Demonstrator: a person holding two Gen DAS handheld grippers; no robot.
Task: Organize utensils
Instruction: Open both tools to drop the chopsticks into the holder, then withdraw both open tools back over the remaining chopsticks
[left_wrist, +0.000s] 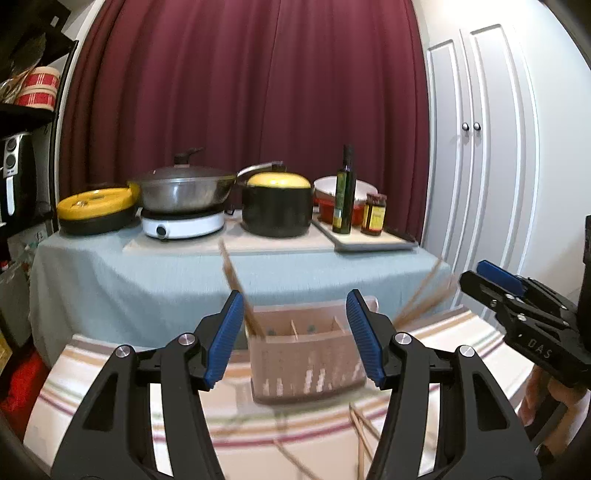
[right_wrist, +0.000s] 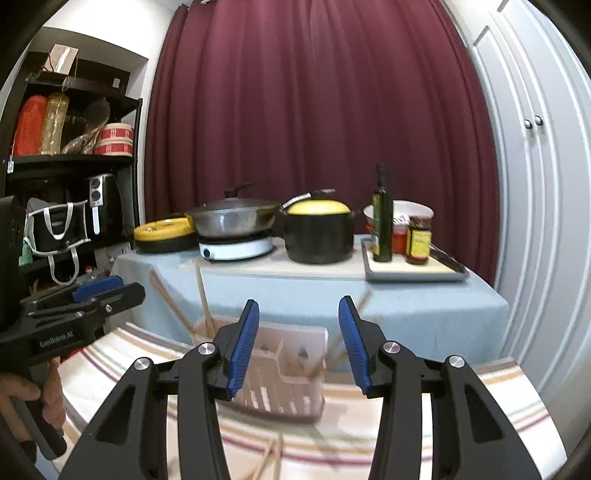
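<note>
A pinkish-beige utensil holder (left_wrist: 306, 354) with several compartments stands on a striped cloth (left_wrist: 110, 369). Wooden chopsticks (left_wrist: 236, 284) stand in its left compartment, and more chopsticks (left_wrist: 424, 295) lean out on the right. Loose chopsticks (left_wrist: 362, 435) lie on the cloth in front. My left gripper (left_wrist: 296, 295) is open, its fingers either side of the holder and a little short of it. My right gripper (right_wrist: 298, 302) is also open, facing the holder (right_wrist: 288, 384) with nothing between its fingers. The image is blurred around the holder.
Behind is a table under a blue-grey cloth (left_wrist: 110, 266) with a wok on a hob (left_wrist: 184, 225), a black pot (left_wrist: 277, 210), an oil bottle (left_wrist: 344, 192) and a jar (left_wrist: 373, 214). A black shelf (right_wrist: 74, 166) is left, white doors (left_wrist: 480, 147) right.
</note>
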